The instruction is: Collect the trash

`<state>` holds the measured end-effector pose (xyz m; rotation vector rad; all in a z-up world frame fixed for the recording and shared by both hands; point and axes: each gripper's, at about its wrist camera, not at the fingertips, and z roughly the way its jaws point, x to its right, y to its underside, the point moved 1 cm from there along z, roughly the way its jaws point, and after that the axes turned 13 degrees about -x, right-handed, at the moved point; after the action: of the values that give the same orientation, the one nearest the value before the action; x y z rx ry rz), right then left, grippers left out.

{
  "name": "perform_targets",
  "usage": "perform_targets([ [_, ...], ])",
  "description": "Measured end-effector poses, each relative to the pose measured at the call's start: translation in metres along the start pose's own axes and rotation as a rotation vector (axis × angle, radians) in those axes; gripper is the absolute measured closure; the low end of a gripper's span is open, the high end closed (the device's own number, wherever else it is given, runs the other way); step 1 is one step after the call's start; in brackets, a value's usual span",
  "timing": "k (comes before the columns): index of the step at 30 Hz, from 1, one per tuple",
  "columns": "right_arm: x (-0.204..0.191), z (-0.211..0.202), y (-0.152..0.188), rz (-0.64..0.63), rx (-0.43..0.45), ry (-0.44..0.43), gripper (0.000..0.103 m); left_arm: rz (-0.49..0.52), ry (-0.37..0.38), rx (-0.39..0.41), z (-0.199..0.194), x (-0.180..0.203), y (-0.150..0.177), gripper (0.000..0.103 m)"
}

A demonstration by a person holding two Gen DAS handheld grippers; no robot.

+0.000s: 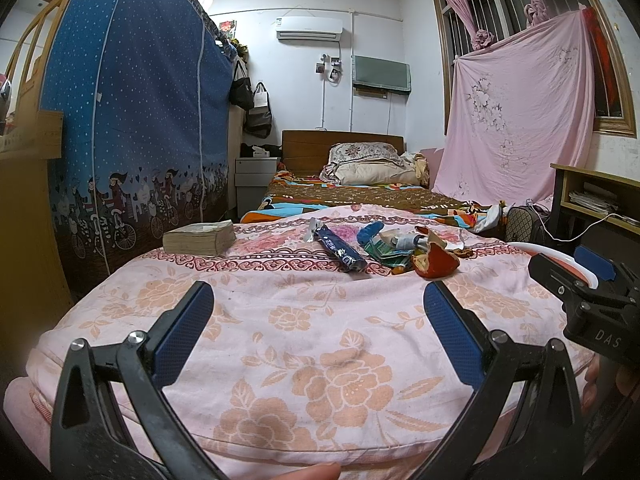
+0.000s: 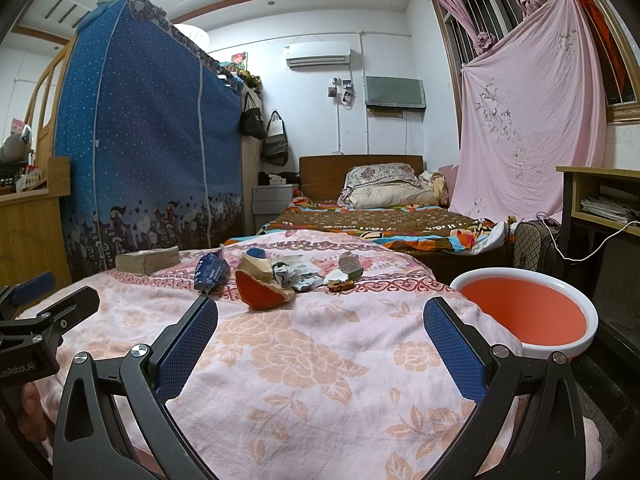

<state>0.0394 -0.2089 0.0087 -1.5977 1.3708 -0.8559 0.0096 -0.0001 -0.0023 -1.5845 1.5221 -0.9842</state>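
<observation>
- Pink flowers cover the blanket (image 2: 300,360) on the bed in front of us, and past it is another bed (image 1: 360,196) with a pillow.
- We hold our left gripper (image 1: 318,336) and our right gripper (image 2: 320,344) low over the blanket. Both jaws are wide open and hold nothing.
- Our trash pile (image 2: 280,276) lies straight ahead, well apart from both jaws: a blue wrapper (image 1: 340,250), a red scrap (image 2: 260,292) and bits of paper.
- That blue wrapper's long side points toward us, leaning a little sideways.
- We think the right gripper is nearer the red scrap.
- Our bowl (image 2: 524,344) sits at the blanket's right edge, beside the right gripper. It looks empty.
- An old book (image 1: 200,238) lies left of the pile.
</observation>
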Motion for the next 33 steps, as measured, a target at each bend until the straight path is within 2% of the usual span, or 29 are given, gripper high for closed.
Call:
perform_targets([
  [24, 0.000, 0.000, -0.001, 0.002, -0.003, -0.006, 0.000, 0.005, -0.008, 0.005, -0.001, 0.000, -0.001, 0.012],
  [33, 0.000, 0.004, -0.017, 0.010, 0.024, -0.033, 0.000, 0.014, -0.035, 0.047, 0.002, -0.003, -0.022, 0.012],
])
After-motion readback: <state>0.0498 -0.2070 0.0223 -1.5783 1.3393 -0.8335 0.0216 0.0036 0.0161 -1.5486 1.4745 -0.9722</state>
